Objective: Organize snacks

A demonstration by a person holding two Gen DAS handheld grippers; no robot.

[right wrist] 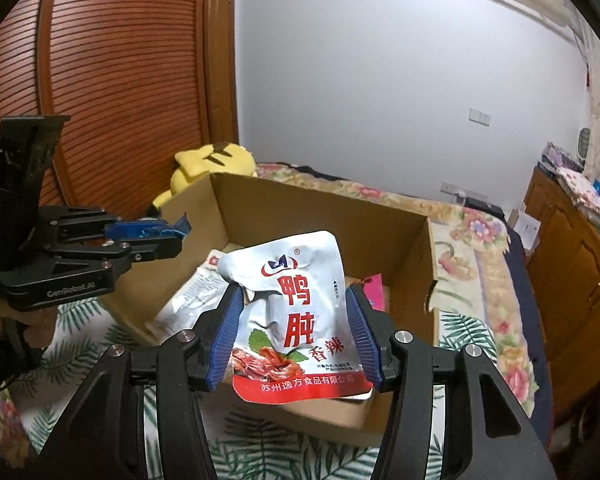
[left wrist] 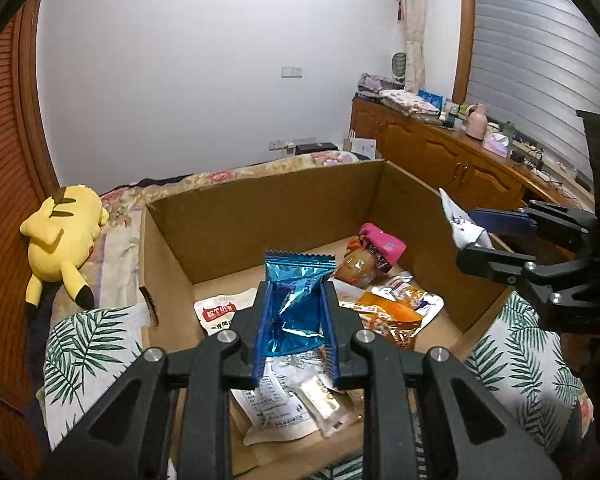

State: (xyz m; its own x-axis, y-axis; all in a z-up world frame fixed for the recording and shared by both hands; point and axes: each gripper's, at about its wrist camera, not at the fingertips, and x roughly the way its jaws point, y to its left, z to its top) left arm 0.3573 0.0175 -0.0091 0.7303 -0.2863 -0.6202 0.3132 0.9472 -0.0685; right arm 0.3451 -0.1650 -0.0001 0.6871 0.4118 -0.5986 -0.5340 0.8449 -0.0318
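Over the open cardboard box (right wrist: pixel 320 208) on the bed, the right tongs (right wrist: pixel 296 296) clamp a white pouch (right wrist: pixel 296 312) printed 鸭肫 香辣, while the left tongs (left wrist: pixel 294 288), marked GenRobot.AI, clamp a crinkled blue foil packet (left wrist: pixel 294 304).

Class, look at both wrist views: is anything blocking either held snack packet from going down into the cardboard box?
Nothing visible does. The blue packet and the white pouch hang over the open cardboard box; only loose snacks lie on its floor.
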